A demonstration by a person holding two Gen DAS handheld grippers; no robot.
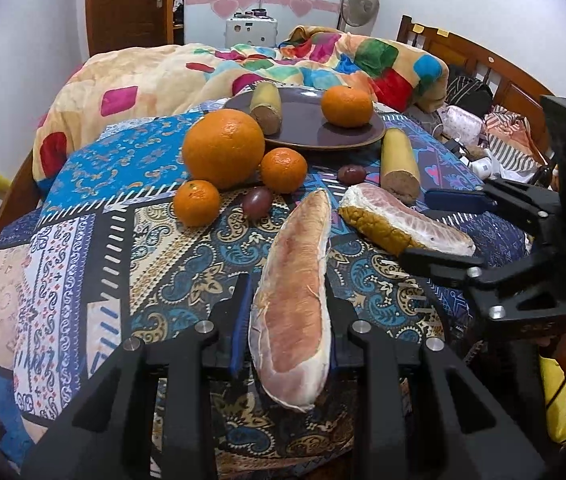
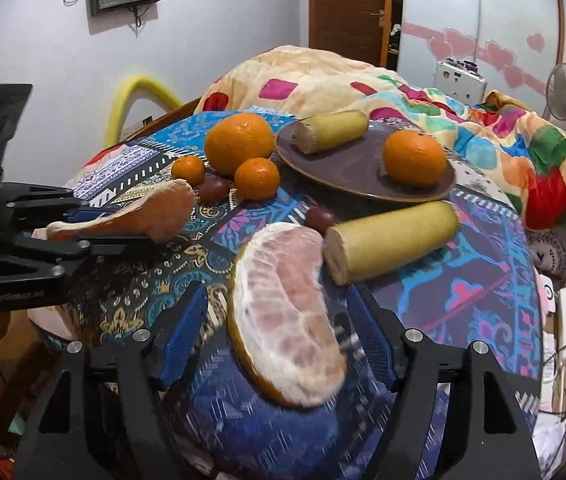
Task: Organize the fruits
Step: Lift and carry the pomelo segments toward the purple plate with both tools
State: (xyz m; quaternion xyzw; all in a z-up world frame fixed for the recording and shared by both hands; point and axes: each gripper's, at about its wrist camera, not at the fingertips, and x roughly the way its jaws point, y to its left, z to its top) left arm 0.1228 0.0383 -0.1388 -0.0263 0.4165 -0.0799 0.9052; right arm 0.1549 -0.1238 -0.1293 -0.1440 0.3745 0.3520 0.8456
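My left gripper [image 1: 289, 308] is shut on a long peeled pomelo wedge [image 1: 295, 308]; it also shows in the right wrist view [image 2: 143, 216]. My right gripper [image 2: 279, 320] is open around a second pomelo wedge [image 2: 287, 312] lying on the patterned cloth; the same wedge shows in the left wrist view [image 1: 399, 220]. A brown plate [image 1: 311, 128] holds a yellow cylinder piece [image 1: 267, 106] and a tangerine [image 1: 346, 106]. A big orange [image 1: 223, 148], two small tangerines [image 1: 284, 170] [image 1: 196, 203], two dark grapes [image 1: 256, 200] [image 1: 351, 174] and another yellow cylinder [image 1: 400, 166] lie on the cloth.
The patterned cloth [image 1: 103, 248] covers a round table. A bed with a colourful blanket [image 1: 187, 68] lies behind it. A wooden headboard [image 1: 483, 60], bags and cables are at the right. A yellow tube [image 2: 131, 100] stands at the left.
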